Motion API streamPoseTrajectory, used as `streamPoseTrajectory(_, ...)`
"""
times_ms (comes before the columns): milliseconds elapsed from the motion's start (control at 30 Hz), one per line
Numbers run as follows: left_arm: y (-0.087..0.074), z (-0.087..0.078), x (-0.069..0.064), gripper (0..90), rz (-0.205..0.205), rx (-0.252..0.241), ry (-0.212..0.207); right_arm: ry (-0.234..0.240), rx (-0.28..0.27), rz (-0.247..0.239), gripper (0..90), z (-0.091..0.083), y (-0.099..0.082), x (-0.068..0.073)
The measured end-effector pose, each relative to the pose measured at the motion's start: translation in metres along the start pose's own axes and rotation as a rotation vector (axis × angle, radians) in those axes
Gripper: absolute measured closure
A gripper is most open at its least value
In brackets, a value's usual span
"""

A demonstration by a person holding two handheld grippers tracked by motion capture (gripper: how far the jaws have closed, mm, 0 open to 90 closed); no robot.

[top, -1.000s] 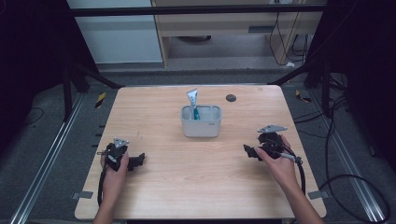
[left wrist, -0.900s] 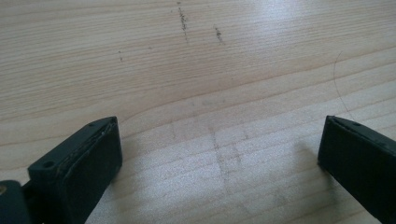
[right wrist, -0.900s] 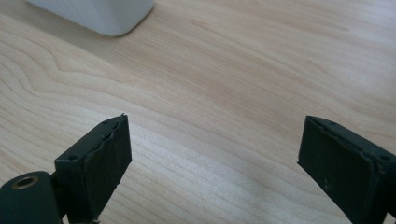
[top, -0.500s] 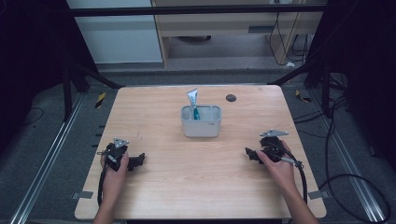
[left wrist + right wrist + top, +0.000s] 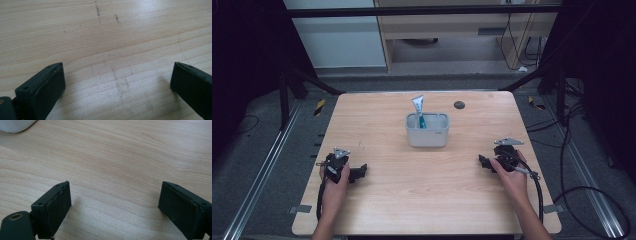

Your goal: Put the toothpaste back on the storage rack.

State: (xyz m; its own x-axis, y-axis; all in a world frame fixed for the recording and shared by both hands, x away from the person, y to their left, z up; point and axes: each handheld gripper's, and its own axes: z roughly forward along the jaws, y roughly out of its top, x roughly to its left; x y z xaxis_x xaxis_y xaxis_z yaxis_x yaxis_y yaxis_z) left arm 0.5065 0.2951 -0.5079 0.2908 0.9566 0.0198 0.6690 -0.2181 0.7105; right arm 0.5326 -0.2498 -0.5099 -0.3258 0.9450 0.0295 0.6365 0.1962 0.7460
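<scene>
The grey holder (image 5: 427, 131) with a white-and-teal tube (image 5: 419, 110) upright in its left compartment stands at the centre of the high view on the wooden counter (image 5: 412, 200), well apart from both grippers; the left gripper (image 5: 358, 172) lies at lower left and the right gripper (image 5: 482, 161) at lower right, each gripped by a hand low on the counter, pointing inward. In the two gripper views the fingers (image 5: 41, 91) (image 5: 51, 210) are spread wide, released, with bare wood between them; the right gripper view catches a pale corner of the holder (image 5: 15, 125) at upper left.
</scene>
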Motion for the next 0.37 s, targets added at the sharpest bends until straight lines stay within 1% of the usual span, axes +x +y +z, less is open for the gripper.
streamPoseTrajectory(33,0.0000,0.0000,0.0000,0.0,0.000,0.000,0.000,-0.009,-0.003,-0.008,10.9,0.0007,-0.0003,-0.0002)
streamPoseTrajectory(100,0.0000,0.0000,0.0000,0.0,0.000,0.000,0.000,-0.027,0.008,-0.020,9.7,0.0013,-0.0001,0.0007)
streamPoseTrajectory(133,0.0000,0.0000,0.0000,0.0,0.000,0.000,0.000,-0.030,0.008,-0.020,8.7,0.0016,0.0000,0.0006)
streamPoseTrajectory(167,0.0000,0.0000,0.0001,0.0,0.001,0.000,0.000,-0.041,0.014,-0.007,5.4,0.0022,0.0000,0.0004)
streamPoseTrajectory(200,0.0000,0.0000,0.0001,0.0,0.001,0.000,-0.001,-0.041,0.014,-0.007,5.4,0.0022,0.0000,0.0004)
streamPoseTrajectory(233,0.0000,0.0000,0.0001,0.0,0.001,0.000,-0.001,-0.049,0.019,-0.001,3.3,0.0023,-0.0002,0.0001)
streamPoseTrajectory(300,0.0001,0.0001,0.0002,0.0,0.002,0.000,-0.001,-0.073,0.027,0.027,0.3,0.0026,-0.0005,0.0011)
streamPoseTrajectory(367,0.0002,0.0002,0.0003,0.0,0.003,0.000,-0.002,-0.096,0.033,0.053,0.3,0.0027,-0.0004,0.0028)
